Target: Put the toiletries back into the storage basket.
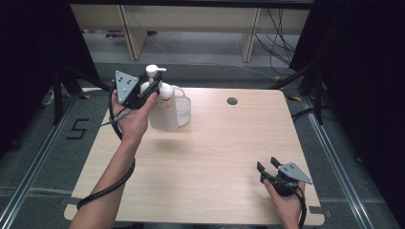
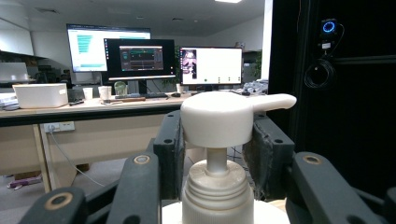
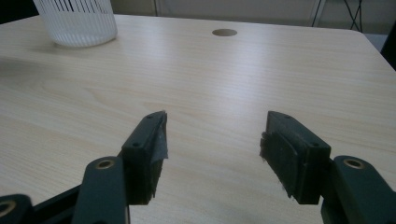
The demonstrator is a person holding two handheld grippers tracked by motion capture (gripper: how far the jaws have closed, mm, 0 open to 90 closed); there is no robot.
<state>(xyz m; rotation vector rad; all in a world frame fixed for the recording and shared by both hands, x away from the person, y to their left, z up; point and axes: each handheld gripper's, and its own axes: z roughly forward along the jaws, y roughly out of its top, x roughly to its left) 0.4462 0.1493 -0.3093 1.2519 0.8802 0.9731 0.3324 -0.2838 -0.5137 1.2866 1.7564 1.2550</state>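
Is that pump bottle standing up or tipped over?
Upright: the bottle has its pump head on top, spout level.

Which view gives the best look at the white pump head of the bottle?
The left gripper view: the white pump head sits close up between the jaws, nozzle pointing right. The high view shows it small, above the translucent bottle.
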